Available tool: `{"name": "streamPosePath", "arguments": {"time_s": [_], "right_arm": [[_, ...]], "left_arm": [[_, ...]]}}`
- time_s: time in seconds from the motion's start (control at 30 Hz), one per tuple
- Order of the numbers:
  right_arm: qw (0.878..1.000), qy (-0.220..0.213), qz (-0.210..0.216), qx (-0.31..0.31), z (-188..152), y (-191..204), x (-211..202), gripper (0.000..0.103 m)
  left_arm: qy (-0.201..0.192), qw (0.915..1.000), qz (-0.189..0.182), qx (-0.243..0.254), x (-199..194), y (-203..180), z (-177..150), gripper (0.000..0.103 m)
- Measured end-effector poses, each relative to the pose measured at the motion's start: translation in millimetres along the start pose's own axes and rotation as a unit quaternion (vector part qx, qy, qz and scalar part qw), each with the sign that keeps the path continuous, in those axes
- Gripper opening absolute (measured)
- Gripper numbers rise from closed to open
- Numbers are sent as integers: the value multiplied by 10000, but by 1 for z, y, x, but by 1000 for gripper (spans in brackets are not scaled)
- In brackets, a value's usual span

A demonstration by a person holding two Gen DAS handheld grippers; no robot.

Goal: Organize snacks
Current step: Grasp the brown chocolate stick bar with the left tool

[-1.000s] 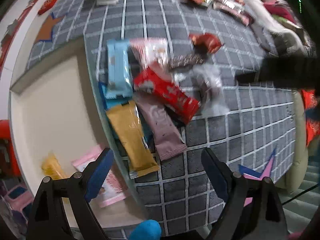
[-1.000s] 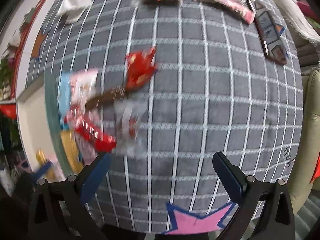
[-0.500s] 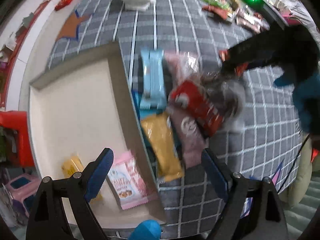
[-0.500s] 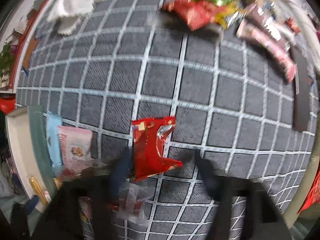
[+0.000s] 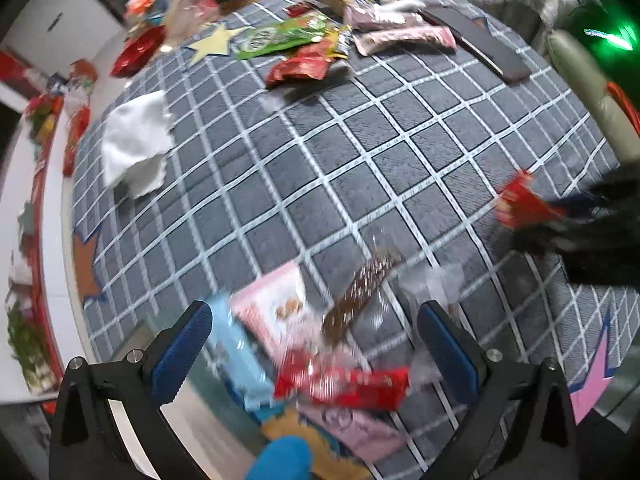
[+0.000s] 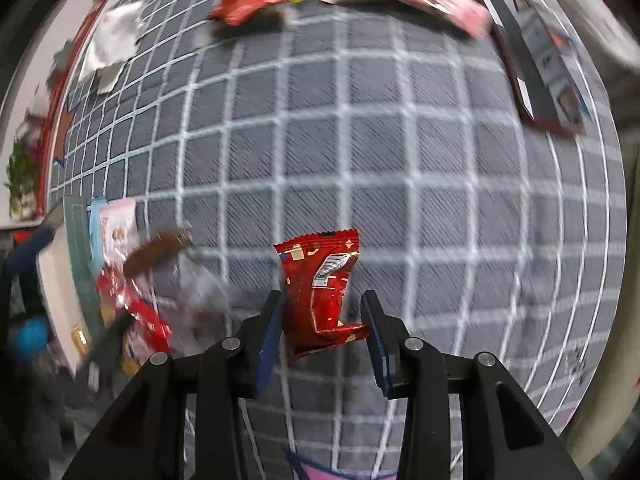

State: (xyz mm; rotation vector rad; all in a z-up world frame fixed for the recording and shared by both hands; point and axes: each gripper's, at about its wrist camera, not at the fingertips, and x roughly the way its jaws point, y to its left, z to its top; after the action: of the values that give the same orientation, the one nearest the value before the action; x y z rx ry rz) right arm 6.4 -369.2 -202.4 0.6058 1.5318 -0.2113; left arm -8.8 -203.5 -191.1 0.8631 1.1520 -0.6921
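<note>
My right gripper (image 6: 322, 326) is closed around a small red snack packet (image 6: 322, 280) and holds it above the grey checked cloth (image 6: 400, 152). The same packet shows at the right of the left wrist view (image 5: 520, 204). My left gripper (image 5: 314, 344) is open and empty above a pile of snacks: a light blue bar (image 5: 236, 356), a pink packet (image 5: 276, 308), a brown bar (image 5: 360, 296), a red bar (image 5: 348, 384) and a mauve bar (image 5: 352, 428). The tray's edge (image 6: 78, 248) lies left of the pile.
More snacks lie at the far edge: a green packet (image 5: 280, 36), red packets (image 5: 304, 68) and pink bars (image 5: 404, 36). A white cloth (image 5: 136, 144) lies far left. A dark flat box (image 5: 476, 44) lies far right. Paper stars (image 5: 212, 44) are stuck on the cloth.
My right gripper has closed on the red packet and lifted it. My left gripper has swung away from the tray toward the far side of the cloth.
</note>
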Motion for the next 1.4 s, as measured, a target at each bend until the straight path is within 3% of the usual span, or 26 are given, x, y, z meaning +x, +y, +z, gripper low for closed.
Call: {"name": "streamPosePath", "arguments": {"time_s": [0.13, 0.23, 0.3, 0.37, 0.43, 0.53, 0.57, 0.7, 0.97, 1.1, 1.4], "right_arm": [[9996, -9, 162, 237, -26, -18, -9, 41], [9989, -45, 301, 361, -45, -34, -13, 41], [9985, -78, 375, 397, -55, -39, -16, 41], [9982, -114, 421, 405, -60, -48, -18, 41], [9979, -154, 478, 421, -62, -49, -23, 41], [9976, -196, 518, 424, -67, -50, -32, 41], [9974, -215, 539, 433, -69, -52, -35, 41], [9963, -284, 628, 506, -82, -50, -42, 41], [9958, -283, 708, 505, -86, -43, -45, 41], [9958, -333, 751, 404, -82, -25, -46, 41], [9941, -179, 908, -566, -84, 63, -48, 41]], "left_arm": [[316, 9992, -100, 220, 28, 1, 10, 100], [577, 9969, -178, 496, 43, -7, 12, 80], [593, 9960, -203, 643, 46, -14, 12, 72], [619, 9951, -371, 671, 45, -19, 15, 48], [663, 9951, -437, 582, 44, -22, 17, 40], [592, 9962, -640, -43, 41, -13, 18, 36], [537, 9954, -730, -295, 37, -6, 18, 23], [346, 9873, -1083, -1108, 19, 20, 8, 22], [79, 9846, -1109, -1349, -24, 31, -27, 22], [-42, 9784, -1177, -1700, -49, 39, -40, 22], [-102, 9549, -917, -2822, -84, 86, -115, 23]]}}
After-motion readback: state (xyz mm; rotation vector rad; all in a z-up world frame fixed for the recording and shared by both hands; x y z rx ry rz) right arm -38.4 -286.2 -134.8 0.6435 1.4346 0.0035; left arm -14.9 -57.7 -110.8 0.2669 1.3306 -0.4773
